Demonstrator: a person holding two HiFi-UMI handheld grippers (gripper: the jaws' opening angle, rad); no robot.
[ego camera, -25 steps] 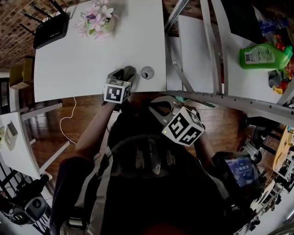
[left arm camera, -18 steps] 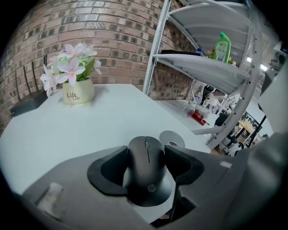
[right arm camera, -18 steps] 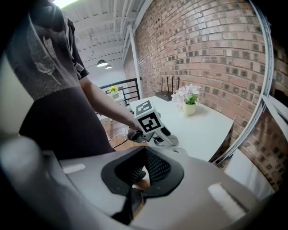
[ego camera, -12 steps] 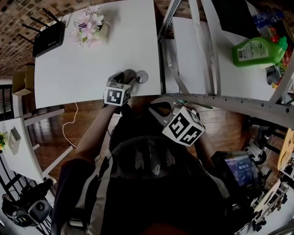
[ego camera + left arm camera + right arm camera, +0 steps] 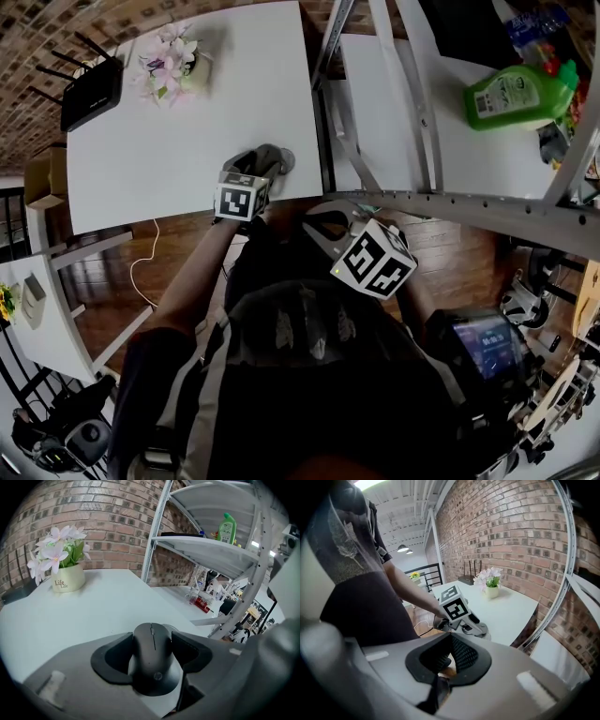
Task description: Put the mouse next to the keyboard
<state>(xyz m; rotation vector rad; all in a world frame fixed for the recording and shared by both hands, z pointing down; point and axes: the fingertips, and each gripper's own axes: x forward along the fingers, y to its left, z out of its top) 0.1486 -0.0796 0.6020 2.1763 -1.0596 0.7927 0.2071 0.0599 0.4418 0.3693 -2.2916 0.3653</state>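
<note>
Your left tool [image 5: 152, 641] pinches the black mouse [image 5: 153, 667] between its jaws, at the lower centre of its view, above the white table [image 5: 70, 616]. Your right tool [image 5: 449, 656] is pressed together, empty.

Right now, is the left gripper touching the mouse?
Touching. The left gripper view shows the left gripper with both jaws pressed against the sides of the mouse.

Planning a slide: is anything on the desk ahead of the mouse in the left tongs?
Nothing visible: bare white desk lies ahead of the black computer mouse. The cream flower pot stands well off to the left. Its destination is not in view.
</note>
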